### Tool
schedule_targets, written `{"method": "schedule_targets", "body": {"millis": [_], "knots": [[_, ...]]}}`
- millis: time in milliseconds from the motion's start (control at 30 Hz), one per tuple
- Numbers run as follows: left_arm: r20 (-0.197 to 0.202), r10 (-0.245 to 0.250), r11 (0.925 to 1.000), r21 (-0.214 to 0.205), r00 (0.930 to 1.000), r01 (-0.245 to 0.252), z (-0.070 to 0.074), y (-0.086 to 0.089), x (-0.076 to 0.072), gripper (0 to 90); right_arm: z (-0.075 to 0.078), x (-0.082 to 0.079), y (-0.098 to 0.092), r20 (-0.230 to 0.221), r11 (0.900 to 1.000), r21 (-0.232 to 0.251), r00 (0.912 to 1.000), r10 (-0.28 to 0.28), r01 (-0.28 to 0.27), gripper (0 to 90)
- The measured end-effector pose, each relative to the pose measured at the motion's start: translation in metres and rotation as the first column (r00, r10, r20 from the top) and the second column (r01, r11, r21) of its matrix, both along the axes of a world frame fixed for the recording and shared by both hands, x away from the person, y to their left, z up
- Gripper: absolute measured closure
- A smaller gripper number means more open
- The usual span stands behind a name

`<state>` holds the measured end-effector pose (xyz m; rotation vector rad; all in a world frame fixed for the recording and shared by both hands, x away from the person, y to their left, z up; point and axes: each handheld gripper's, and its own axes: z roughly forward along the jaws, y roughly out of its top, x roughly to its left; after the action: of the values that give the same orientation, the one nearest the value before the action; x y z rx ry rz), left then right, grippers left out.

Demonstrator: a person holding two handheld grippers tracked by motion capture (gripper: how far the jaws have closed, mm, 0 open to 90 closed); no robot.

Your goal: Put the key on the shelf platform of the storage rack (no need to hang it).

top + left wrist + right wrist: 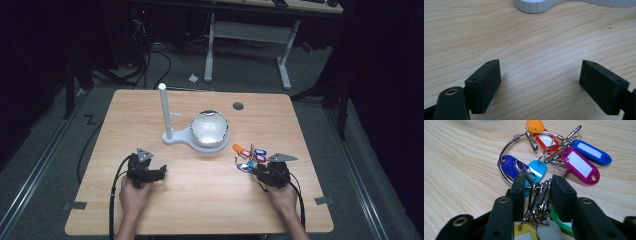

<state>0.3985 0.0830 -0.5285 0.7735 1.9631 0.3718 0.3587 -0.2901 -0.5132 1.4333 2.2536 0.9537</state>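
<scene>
A bunch of coloured key tags (pixel 250 156) on a metal ring (pixel 501 160) lies on the wooden table (pixel 200 200) at the right. My right gripper (pixel 254 170) (pixel 539 180) is shut on the bunch's metal clips (pixel 540 197), with magenta (pixel 579 165), blue, red and orange tags fanned out beyond the jaws. My left gripper (pixel 162 172) (pixel 540 63) rests low over bare wood at the left, open with nothing between its pads. A white stand (pixel 175 137) with an upright post (pixel 163 107) and a shiny domed bowl (pixel 210 127) sits mid-table.
The stand's ribbed white base (pixel 534 6) lies just beyond the left gripper. A round cable hole (pixel 238 106) is in the table's far right part. Cables and a desk frame (pixel 247 32) are on the floor behind the table.
</scene>
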Motion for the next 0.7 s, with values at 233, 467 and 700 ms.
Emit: {"method": "schedule_targets", "body": {"millis": [233,467,700], "knots": [[0.001,-0.001,1.0000,0.002,1.0000,0.001,0.000,0.000,0.000,17.8,0.001,-0.001,-0.002,0.001,0.9995,-0.029,0.9999,-0.015,0.015,68.9],[0.001,-0.001,1.0000,0.001,1.0000,0.001,0.000,0.000,0.000,17.8,0.002,-0.004,0.007,0.027,0.9926,-0.120,0.9995,0.018,-0.014,75.6],[0.000,0.000,1.0000,0.000,1.0000,0.000,0.000,0.000,0.000,17.8,0.000,-0.006,0.007,0.061,0.9943,-0.107,0.9982,0.001,0.006,78.0]]}}
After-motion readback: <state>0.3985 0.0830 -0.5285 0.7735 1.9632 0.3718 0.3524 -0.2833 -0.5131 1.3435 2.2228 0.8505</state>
